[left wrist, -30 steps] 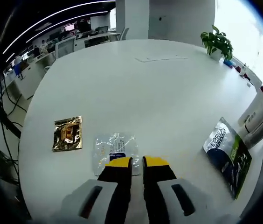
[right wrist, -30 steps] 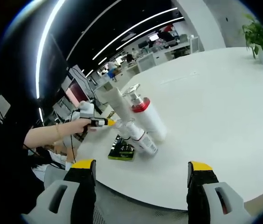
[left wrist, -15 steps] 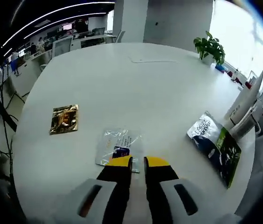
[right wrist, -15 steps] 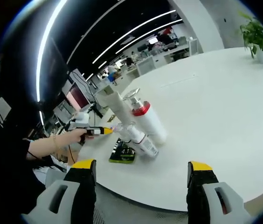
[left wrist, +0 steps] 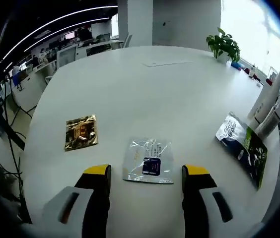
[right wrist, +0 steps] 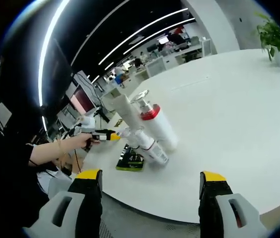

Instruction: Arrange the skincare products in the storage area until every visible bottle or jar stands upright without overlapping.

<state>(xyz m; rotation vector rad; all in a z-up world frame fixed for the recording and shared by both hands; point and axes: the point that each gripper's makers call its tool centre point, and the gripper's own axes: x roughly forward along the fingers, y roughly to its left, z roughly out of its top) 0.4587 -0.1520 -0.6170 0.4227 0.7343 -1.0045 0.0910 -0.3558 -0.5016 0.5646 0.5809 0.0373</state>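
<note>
Skincare sachet, clear plastic with a dark label (left wrist: pixel 150 161), lies flat on the round white table (left wrist: pixel 145 94) between the spread, empty jaws of the left gripper (left wrist: pixel 147 174); long axis runs away from the camera. Risk: jaws may slide over so thin a packet. Beyond, gold foil sachet (left wrist: pixel 81 132) and white-green pouch (left wrist: pixel 243 148) also lie flat. Right gripper (right wrist: pixel 150 181) hangs open, empty; white pump bottle with red collar (right wrist: pixel 156 124) leans among its neighbours, pump pointing up-left, and may roll.

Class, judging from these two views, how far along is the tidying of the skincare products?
Done: little that shows. The red-collared bottle and a smaller bottle appear tilted and bunched against a white tube. In hand: nothing; the left gripper hangs open over a clear sachet, and the right gripper is open. Left: separating and standing the bottles. A gold sachet and green pouch lie flat.
</note>
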